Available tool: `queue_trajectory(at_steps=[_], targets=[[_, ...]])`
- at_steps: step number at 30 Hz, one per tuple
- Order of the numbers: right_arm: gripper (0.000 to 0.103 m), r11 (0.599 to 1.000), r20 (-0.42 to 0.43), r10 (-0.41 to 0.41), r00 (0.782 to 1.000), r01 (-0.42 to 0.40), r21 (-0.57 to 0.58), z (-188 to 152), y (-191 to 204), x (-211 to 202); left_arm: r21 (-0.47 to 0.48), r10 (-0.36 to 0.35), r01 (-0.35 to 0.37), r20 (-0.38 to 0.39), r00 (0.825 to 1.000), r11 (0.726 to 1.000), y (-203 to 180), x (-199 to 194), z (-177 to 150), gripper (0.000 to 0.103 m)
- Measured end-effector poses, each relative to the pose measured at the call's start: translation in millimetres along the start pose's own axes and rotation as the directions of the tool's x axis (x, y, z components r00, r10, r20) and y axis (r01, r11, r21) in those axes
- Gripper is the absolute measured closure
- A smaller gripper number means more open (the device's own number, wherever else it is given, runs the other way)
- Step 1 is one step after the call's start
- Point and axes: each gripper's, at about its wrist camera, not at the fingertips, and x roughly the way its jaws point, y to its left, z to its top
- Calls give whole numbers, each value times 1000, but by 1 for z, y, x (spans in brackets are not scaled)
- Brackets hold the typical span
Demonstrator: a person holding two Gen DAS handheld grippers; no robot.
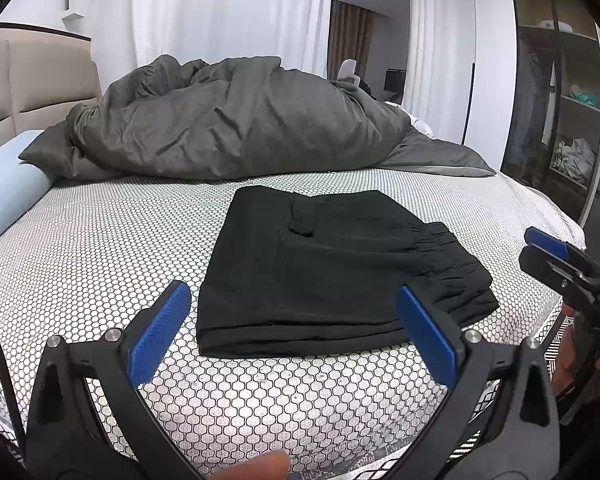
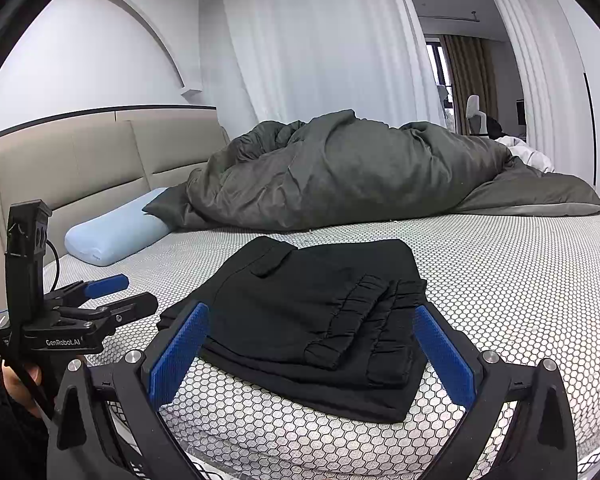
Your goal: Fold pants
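Lying folded, pants [image 1: 320, 272]; both grippers' handles cut off by frame.

Folded black pants [image 1: 332, 268] lay on the honeycomb-patterned mattress [image 1: 100, 248]; the left gripper [image 1: 296, 320] hung open before them, empty.

Matt black cloth pants [image 2: 308, 312]; sheeny grey duvet [image 1: 236, 120].

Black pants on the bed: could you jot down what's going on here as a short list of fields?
Item: black pants, folded into a compact stack
Surface: mattress with honeycomb pattern
Left gripper: open, empty, just short of the pants
Right gripper: open, empty, at the cuffed end
Behind: grey duvet, blue pillow
Status: looks folded
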Motion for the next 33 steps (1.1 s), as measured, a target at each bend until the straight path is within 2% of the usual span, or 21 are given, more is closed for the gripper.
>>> queue_trajectory(at_steps=[33], targets=[[0, 1000, -7, 6, 1000, -6, -12, -1, -9, 5, 14, -14, 14, -4, 1000, 1000, 13, 5, 3, 1]])
